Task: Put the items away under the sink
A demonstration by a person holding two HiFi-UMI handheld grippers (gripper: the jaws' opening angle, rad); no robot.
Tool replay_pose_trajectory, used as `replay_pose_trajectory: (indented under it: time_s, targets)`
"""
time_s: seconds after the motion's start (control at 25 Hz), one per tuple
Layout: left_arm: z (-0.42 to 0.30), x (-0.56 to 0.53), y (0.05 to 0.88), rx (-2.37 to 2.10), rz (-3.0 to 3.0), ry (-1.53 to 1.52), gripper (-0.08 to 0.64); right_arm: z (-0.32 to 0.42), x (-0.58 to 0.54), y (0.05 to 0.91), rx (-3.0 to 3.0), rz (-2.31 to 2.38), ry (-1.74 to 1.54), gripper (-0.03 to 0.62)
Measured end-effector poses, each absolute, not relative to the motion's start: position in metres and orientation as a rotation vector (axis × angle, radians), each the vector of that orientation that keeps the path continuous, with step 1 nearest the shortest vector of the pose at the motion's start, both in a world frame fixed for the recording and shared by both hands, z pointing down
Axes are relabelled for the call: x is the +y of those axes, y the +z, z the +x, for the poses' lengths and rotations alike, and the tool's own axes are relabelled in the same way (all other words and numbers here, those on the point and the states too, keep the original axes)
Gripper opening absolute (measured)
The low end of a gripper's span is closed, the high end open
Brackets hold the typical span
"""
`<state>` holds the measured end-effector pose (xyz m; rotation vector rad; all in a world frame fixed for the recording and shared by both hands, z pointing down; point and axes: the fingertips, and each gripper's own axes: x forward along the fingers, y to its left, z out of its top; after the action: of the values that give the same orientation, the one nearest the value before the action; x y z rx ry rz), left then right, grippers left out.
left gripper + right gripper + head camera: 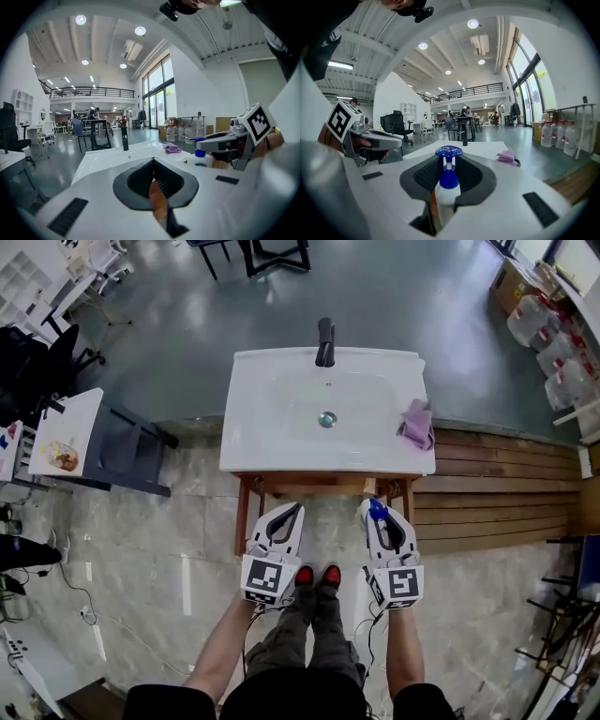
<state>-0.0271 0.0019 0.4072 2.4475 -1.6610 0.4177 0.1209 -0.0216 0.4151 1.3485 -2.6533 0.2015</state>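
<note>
A white bottle with a blue pump [447, 187] stands upright between the jaws of my right gripper [449, 161], which is shut on it. In the head view that bottle [377, 511] and right gripper [380, 521] are just in front of the white sink [272, 451], by the right leg of its wooden frame [309, 486]. My left gripper [292, 512] is level with it near the left leg. Its tips meet with nothing between them [153, 161]. A purple cloth [416, 423] lies on the sink's right side. The space under the sink is hidden.
A black faucet [325, 341] stands at the sink's back edge. Wooden planking [497, 493] runs along the floor to the right. A grey chair and a white table [122, 446] stand to the left. Water jugs [553, 343] sit at the far right. The person's red shoes [317, 576] are between the grippers.
</note>
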Motion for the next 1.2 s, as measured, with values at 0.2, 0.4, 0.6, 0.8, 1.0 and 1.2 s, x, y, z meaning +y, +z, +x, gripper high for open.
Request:
replay_pose_trajectory:
  time_s: [0.2, 0.4, 0.6, 0.8, 1.0, 1.2]
  targets:
    - [-0.031, 0.000, 0.437, -1.617, 2.458, 0.425, 0.006, 0.113, -0.022, 0.450, -2.628, 1.370, 0.234, 0.097]
    - [-0.029, -0.002, 0.478, -1.585, 2.473, 0.435, 0.006, 0.111, -0.023, 0.490, -2.615, 1.376, 0.243, 0.097]
    - [-0.027, -0.002, 0.526, -1.572, 2.468, 0.428, 0.006, 0.113, -0.022, 0.534, -2.606, 1.391, 0.254, 0.097]
    - [-0.024, -0.005, 0.578, -1.565, 2.460, 0.420, 0.006, 0.116, -0.028, 0.588, -2.588, 1.391, 0.261, 0.097]
    - [-0.027, -0.009, 0.631, -1.565, 2.457, 0.429, 0.006, 0.117, -0.035, 0.647, -2.572, 1.390, 0.276, 0.097]
    - [-0.034, -0.012, 0.674, -1.584, 2.430, 0.416, 0.006, 0.112, -0.039, 0.695, -2.571, 1.380, 0.294, 0.097]
